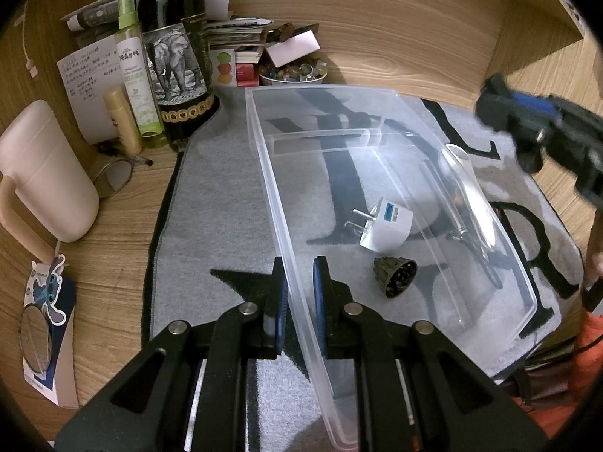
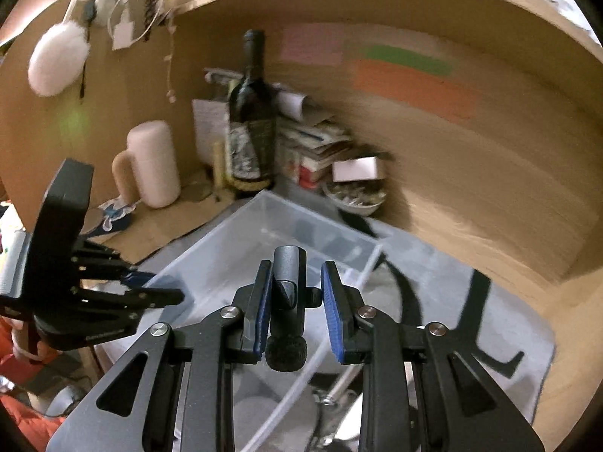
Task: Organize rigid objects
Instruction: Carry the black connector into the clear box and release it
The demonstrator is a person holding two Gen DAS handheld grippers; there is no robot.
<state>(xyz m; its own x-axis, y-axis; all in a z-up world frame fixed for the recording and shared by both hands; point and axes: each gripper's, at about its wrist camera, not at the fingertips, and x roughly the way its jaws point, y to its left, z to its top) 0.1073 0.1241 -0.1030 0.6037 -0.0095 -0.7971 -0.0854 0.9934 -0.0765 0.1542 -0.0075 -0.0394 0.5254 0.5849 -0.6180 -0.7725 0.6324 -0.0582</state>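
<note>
A clear plastic box [image 1: 377, 120] lies on a grey mat [image 1: 211, 211]. My left gripper [image 1: 300, 293] is shut on the box's near wall, one blue pad on each side. Inside the box lie a white plug adapter [image 1: 384, 226] and a dark ribbed metal cup [image 1: 395, 277]. My right gripper [image 2: 297, 301] hovers above the box [image 2: 264, 226], shut on a grey microphone-like stick [image 2: 288, 275] with a black foam tip. The left wrist view shows the right gripper [image 1: 497, 101] blurred at the upper right. In the right wrist view the left gripper [image 2: 166, 288] is at the left.
A dark wine bottle [image 1: 173, 37], a green spray bottle [image 1: 135, 71], a pink mug [image 1: 41, 173] and a bowl of beads [image 1: 294, 73] crowd the desk's back left corner beside stacked papers. Wooden walls [image 1: 433, 30] close in the back and sides. A person's orange sleeve [image 1: 588, 358] is at the right.
</note>
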